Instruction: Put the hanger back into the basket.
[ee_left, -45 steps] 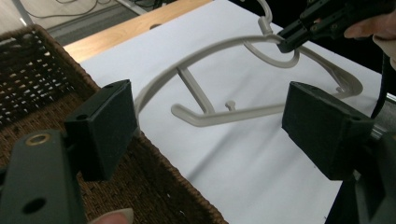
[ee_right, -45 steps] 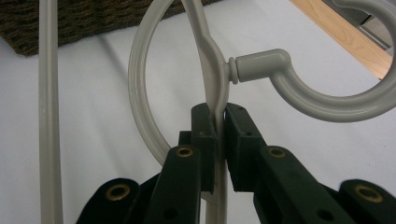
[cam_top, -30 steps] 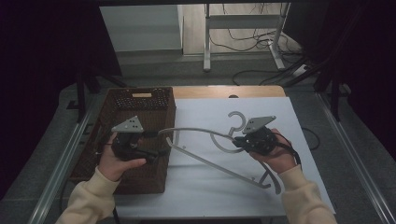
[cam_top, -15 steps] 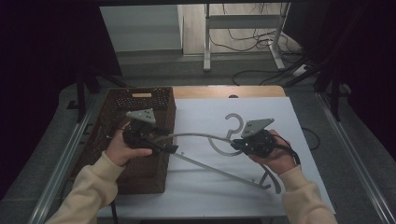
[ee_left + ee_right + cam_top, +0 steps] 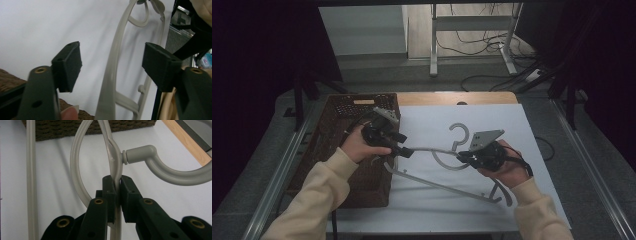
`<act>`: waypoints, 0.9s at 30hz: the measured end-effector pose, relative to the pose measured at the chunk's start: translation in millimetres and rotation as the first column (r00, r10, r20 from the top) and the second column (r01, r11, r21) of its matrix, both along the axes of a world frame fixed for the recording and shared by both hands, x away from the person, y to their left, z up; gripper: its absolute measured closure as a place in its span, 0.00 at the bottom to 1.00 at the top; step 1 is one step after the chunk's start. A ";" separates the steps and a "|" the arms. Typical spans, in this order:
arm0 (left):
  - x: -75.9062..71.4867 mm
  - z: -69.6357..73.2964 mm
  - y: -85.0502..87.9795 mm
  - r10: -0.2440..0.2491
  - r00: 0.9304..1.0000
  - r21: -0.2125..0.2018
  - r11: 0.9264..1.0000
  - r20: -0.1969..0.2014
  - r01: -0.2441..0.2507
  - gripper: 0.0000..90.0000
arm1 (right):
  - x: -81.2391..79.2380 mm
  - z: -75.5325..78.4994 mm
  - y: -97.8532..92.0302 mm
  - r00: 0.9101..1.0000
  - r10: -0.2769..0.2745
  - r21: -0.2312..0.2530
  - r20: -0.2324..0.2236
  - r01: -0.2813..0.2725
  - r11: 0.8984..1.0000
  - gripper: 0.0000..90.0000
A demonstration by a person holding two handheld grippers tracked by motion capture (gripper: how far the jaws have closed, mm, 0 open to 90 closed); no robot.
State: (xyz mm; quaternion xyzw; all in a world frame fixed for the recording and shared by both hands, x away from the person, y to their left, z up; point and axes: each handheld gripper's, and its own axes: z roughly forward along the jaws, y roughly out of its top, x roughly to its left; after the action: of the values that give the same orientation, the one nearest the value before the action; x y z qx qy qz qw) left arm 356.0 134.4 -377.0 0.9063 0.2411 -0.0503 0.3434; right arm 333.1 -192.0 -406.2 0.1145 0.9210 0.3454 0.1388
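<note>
Over white mat: hanger [image 5: 438,165] lifted beside wicker basket [image 5: 343,150].
R gripper [image 5: 463,157] clamps hanger nr hook; L gripper [image 5: 403,148] jaws just closing, straddling arm, not touching. Basket contents unclear.

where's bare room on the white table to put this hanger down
Free: the white table right of the hanger hook, up to the wooden strip, and the near edge below the hanger. Crowded: the middle and beside the basket.
</note>
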 end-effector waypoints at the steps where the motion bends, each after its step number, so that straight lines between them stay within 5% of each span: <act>1: 0.6 -1.4 -2.7 -0.004 1.000 0.014 1.000 -0.005 0.005 0.40 | -0.6 -0.1 0.5 1.000 0.005 0.003 0.000 -0.005 1.000 0.91; 11: -2.2 -9.0 -17.7 -0.096 0.991 0.065 0.993 -0.094 0.102 0.87 | -5.4 3.1 4.9 0.999 0.049 0.009 0.022 -0.050 0.999 0.91; 17: -5.3 -6.0 -13.7 -0.117 0.987 0.013 0.993 -0.113 0.119 0.90 | -5.5 3.7 4.8 0.998 0.065 0.027 0.014 -0.066 0.997 0.90; 23: -9.0 -3.8 -12.2 -0.106 0.991 0.019 0.994 -0.085 0.108 0.90 | -4.3 4.9 3.4 0.998 0.055 0.060 0.009 -0.056 0.997 0.88; 27: -11.0 -2.2 -10.2 -0.071 0.996 0.022 0.997 -0.060 0.073 0.90 | -1.0 7.7 -2.0 1.000 0.007 0.135 -0.001 -0.006 0.991 0.65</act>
State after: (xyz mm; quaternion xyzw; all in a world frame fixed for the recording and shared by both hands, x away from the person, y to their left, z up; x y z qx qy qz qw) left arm 345.0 124.2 -379.1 0.9167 0.2190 -0.0866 0.3229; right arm 332.2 -194.0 -398.5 0.1208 0.8961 0.4072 0.1290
